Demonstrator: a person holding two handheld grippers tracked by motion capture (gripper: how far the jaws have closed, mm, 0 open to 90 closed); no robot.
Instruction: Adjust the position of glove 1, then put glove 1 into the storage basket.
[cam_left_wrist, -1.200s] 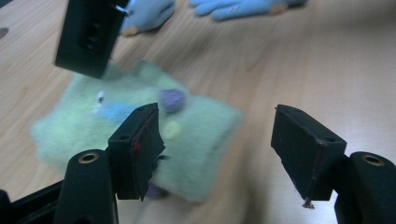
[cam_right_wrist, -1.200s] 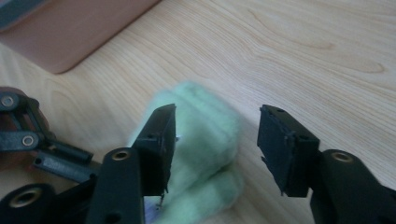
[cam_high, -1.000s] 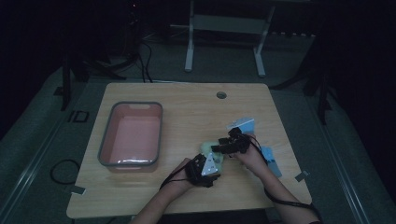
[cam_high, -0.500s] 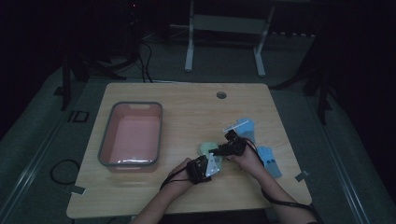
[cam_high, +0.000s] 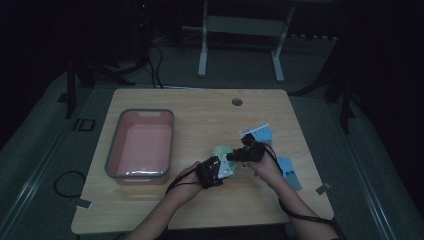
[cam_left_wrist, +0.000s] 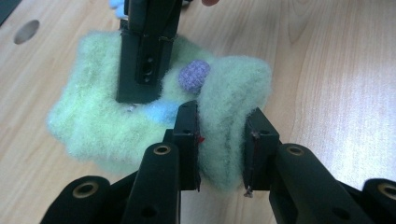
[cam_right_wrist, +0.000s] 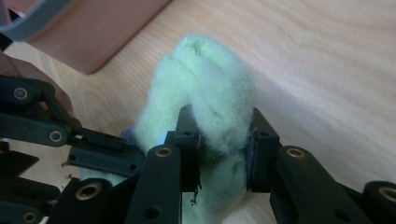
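A fuzzy pale green cloth (cam_high: 220, 150) with a purple dot (cam_left_wrist: 194, 75) and a blue patch lies bunched near the table's front middle. My left gripper (cam_left_wrist: 222, 149) is shut on one fold of it, pads pressed into the fluff. My right gripper (cam_right_wrist: 223, 149) pinches another fold of the same green cloth (cam_right_wrist: 210, 93). Both sets of jaws have just been closing with the cloth between them. In the high view the left gripper (cam_high: 226, 167) and right gripper (cam_high: 235, 156) meet tip to tip over the cloth. The right gripper's jaw (cam_left_wrist: 147, 51) stands on the cloth's far side.
A pink bin with a grey rim (cam_high: 112, 150) sits on the table's left half. A light blue cloth (cam_high: 260, 132) lies behind the right hand, another blue cloth (cam_high: 289, 170) near the right edge. A cable hole (cam_high: 237, 102) is at the back.
Both grippers' jaws have come together on the green cloth. The left hand has lifted a little with its fold, and the cloth now bunches up between the two grippers.
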